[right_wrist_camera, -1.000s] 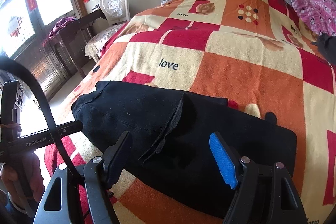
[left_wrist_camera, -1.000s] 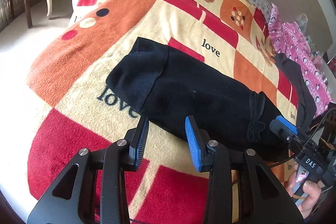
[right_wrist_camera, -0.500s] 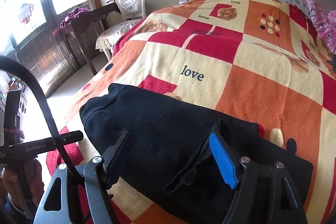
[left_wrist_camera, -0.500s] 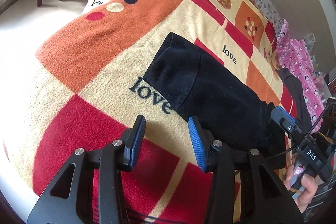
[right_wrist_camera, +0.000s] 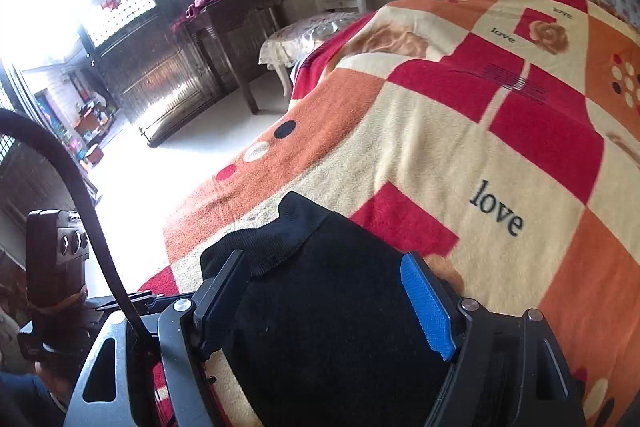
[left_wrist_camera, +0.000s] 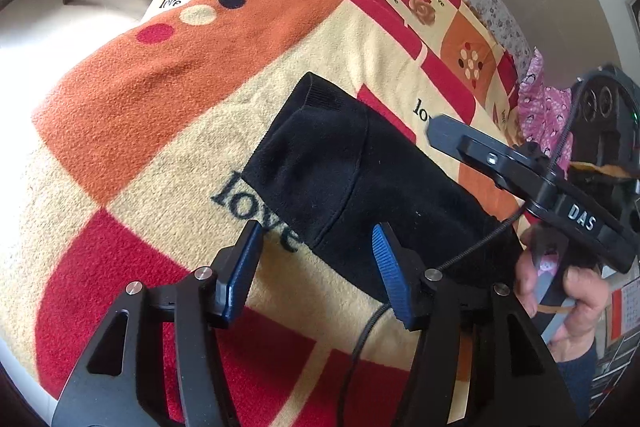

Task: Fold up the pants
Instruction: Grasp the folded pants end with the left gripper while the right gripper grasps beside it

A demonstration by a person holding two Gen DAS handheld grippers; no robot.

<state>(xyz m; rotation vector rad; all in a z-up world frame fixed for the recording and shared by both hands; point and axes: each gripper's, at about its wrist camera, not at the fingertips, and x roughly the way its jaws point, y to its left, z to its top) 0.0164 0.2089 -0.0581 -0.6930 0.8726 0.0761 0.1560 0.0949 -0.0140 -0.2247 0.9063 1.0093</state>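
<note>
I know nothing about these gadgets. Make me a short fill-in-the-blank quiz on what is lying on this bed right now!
1. The folded fleece pants are ____ in colour.
2. They lie on a checked red, orange and cream blanket printed with the word ____.
3. The left gripper has pads of the colour ____ on its jaws.
4. The jaws of the right gripper stand ____, pants between them, not clamped.

Missing words: black; love; blue; open
</note>
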